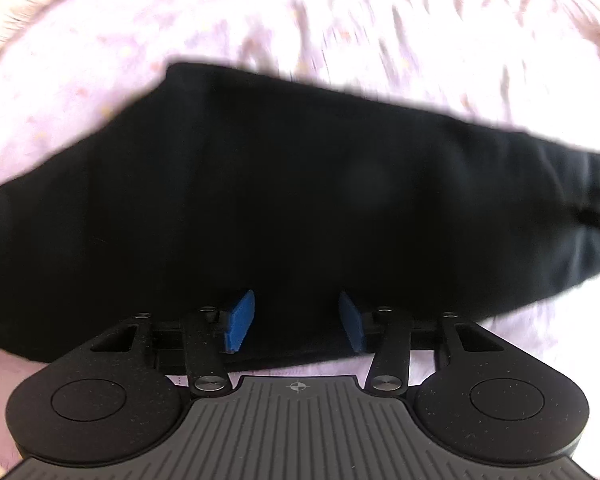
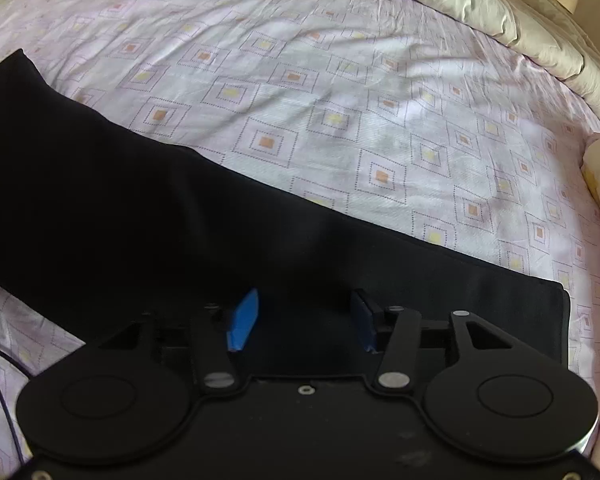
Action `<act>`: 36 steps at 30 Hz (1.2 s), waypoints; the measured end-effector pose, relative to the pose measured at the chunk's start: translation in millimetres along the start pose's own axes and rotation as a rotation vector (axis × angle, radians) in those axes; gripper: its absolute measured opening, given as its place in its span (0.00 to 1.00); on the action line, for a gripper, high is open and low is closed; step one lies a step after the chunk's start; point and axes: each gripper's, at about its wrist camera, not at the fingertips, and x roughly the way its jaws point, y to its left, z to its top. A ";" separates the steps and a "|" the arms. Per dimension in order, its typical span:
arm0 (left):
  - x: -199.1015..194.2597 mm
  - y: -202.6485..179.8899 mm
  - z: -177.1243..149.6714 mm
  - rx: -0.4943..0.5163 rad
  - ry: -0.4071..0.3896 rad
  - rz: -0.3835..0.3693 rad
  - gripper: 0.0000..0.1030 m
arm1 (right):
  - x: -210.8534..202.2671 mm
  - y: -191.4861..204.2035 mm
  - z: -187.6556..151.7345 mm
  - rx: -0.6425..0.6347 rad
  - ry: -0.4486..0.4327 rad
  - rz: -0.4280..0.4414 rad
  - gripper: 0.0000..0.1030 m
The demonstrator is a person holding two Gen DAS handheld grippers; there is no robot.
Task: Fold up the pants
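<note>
Black pants [image 1: 260,180] lie flat across a lilac patterned bed sheet [image 1: 380,20]; the left wrist view is blurred. My left gripper [image 1: 296,320] points down over the near edge of the pants, its blue pads [image 1: 240,320] apart over the cloth. In the right wrist view the pants [image 2: 140,208] run as a long band from the far left to a squared end at the right [image 2: 556,300]. My right gripper [image 2: 304,320] hangs over that end, with the blue pads [image 2: 244,320] apart and not pressing on the fabric.
The sheet [image 2: 380,120] stretches wide beyond the pants. A cream duvet [image 2: 480,12] is bunched along the far right edge of the bed. A thin dark cable [image 2: 0,372] runs down at the near left.
</note>
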 end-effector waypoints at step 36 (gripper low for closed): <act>-14.6 -232.1 18.6 0.124 -0.002 -0.102 0.43 | 16.6 -236.9 -58.7 0.281 -0.096 0.196 0.39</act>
